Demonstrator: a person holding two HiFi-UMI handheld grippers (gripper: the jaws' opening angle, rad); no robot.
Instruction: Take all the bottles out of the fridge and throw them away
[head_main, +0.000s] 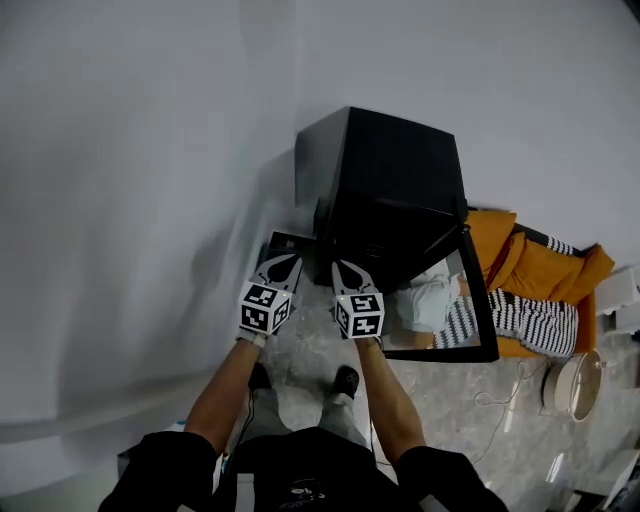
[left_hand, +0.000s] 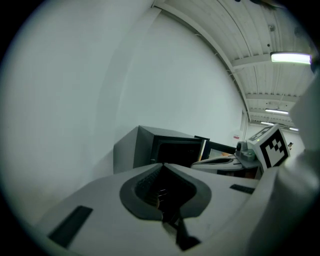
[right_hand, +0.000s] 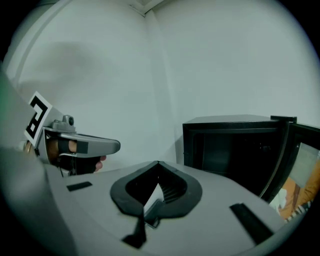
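The right hand-held gripper (right_hand: 158, 163) sits at 6 o'clock, jaws pressed together with nothing between them. A black box-shaped fridge (right_hand: 230, 145) stands open at 3 o'clock. The left hand-held gripper (right_hand: 107, 145) is at 9 o'clock.

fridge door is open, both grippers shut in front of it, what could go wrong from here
The left gripper and right gripper are both shut and empty; pushed in like that they may knock things over. The fridge inside is dark, contents unseen, so aim is guesswork. The open door could get bumped.
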